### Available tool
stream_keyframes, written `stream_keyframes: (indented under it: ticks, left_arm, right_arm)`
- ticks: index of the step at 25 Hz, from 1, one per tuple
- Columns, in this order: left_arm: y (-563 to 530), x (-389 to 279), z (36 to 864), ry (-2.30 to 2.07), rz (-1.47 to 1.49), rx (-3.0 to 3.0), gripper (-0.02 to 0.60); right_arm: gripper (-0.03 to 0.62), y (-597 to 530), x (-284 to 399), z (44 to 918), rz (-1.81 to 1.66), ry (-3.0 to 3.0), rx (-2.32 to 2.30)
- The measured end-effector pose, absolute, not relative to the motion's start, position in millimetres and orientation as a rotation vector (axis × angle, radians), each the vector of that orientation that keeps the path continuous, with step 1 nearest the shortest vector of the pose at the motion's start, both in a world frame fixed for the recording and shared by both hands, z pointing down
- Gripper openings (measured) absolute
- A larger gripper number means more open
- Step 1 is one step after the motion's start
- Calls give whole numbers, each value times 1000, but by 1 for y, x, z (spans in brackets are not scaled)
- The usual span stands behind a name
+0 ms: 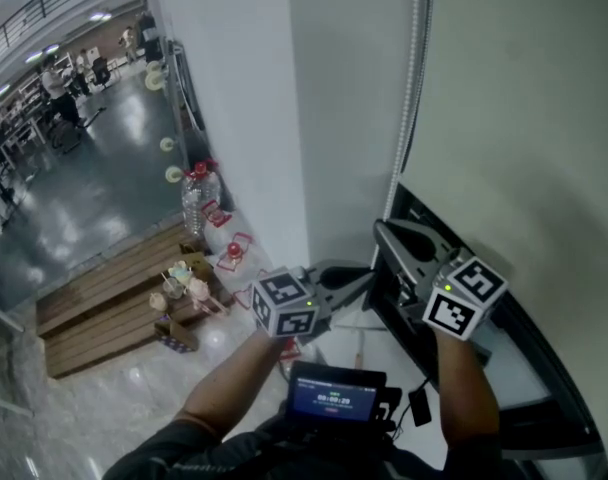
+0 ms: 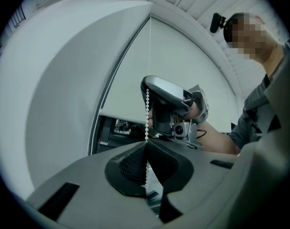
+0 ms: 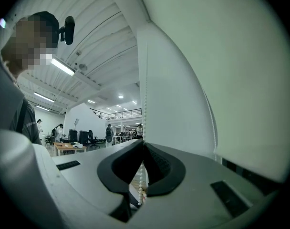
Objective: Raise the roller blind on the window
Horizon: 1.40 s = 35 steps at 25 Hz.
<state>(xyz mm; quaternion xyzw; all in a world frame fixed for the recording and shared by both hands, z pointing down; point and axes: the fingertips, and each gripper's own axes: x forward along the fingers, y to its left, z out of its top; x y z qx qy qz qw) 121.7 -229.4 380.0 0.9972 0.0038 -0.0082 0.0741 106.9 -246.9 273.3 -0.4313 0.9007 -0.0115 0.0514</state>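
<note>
Left gripper (image 2: 146, 144): jaws together, pinched on the bead chain (image 2: 148, 113). The chain entered at the tips and showed again below them. Right gripper (image 3: 144, 144): jaws also together, clamped on the chain, with beads hanging out under the pads. In the head view the right one sat higher and nearer the window, the left one lower and just beside it. Both pointed roughly level.

The chain ran up along the edge of the roller blind (image 1: 524, 118), close to the white wall (image 1: 244, 88). The blind covered most of the window (image 2: 120, 128); only a dark strip of glass showed under its bottom edge. My judgement: the raise was barely started.

Risks:
- I couldn't tell whether both grippers held the same strand of the loop. If they held opposite strands, pulling both down would lock the chain, or pop the beads.
- A pull on the wrong strand would lower the blind, not raise it.
- The beads are small and smooth, so a light pinch could let them slip through the pads on a fast pull.
- A pull angled away from the window could drag the chain against the frame, or strain the roller at the top, which was out of view.
</note>
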Motion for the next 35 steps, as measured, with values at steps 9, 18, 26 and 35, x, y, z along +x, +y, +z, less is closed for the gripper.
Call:
stream_keyframes:
  ticks: [9, 18, 26, 35]
  left_arm:
    - [-233, 121, 425, -10, 66, 2928, 6]
    - [-246, 89, 375, -101, -97, 2916, 97]
    - [-240, 102, 231, -5, -349, 3062, 97]
    - [-243, 124, 223, -4, -268, 3121, 6]
  right_arm:
    - [2, -248, 108, 319, -156, 2738, -1327]
    - [2, -243, 110, 317, -161, 2733, -1315]
    - [2, -242, 104, 319, -151, 2741, -1295]
    - [2, -239, 98, 319, -144, 2741, -1281]
